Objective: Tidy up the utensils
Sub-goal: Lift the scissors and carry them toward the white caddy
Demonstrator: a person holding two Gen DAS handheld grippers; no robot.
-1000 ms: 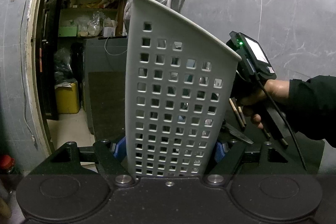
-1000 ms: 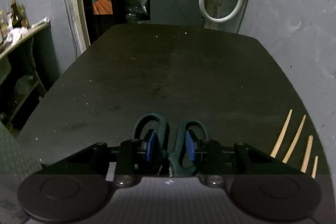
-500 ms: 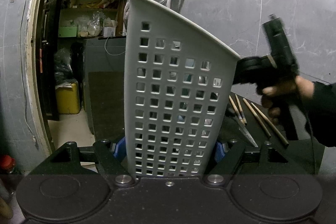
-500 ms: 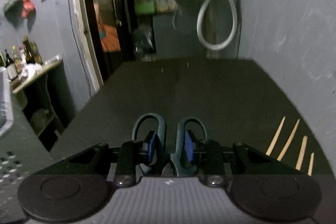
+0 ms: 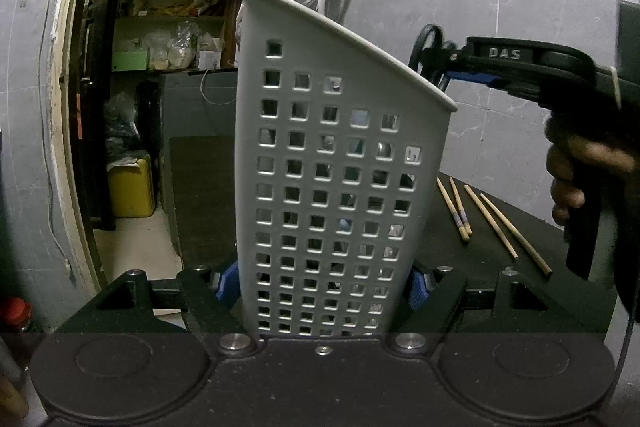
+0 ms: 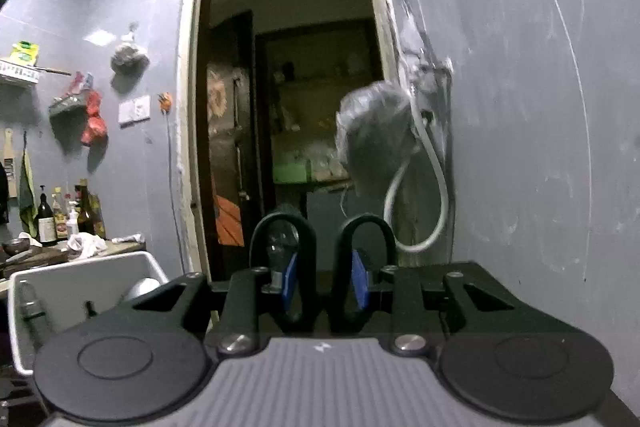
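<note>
A white perforated utensil basket (image 5: 340,187) stands upright, gripped near its base by my left gripper (image 5: 322,285), whose blue pads press on both sides. My right gripper (image 6: 324,283) is shut on the dark-handled scissors (image 6: 308,247), its pads against the two handle loops; the blades are hidden. In the left wrist view the right gripper (image 5: 446,67) hovers level beside the basket's lower rim, the scissors' loop (image 5: 428,41) poking out ahead. From the right wrist the basket (image 6: 80,275) shows at lower left, with a few utensils inside. Several wooden chopsticks (image 5: 496,223) lie on the dark table.
A grey marble wall with a tap and white hose (image 6: 436,187) runs along the right. A doorway (image 5: 176,67) opens behind the basket, with a yellow can (image 5: 130,187) on its floor. Bottles (image 6: 60,215) crowd a counter at the far left. A hand (image 5: 576,179) holds the right tool.
The right gripper lifted the scissors off the table, swung up to level and moved toward the basket's rim. The left gripper and basket stayed still.
</note>
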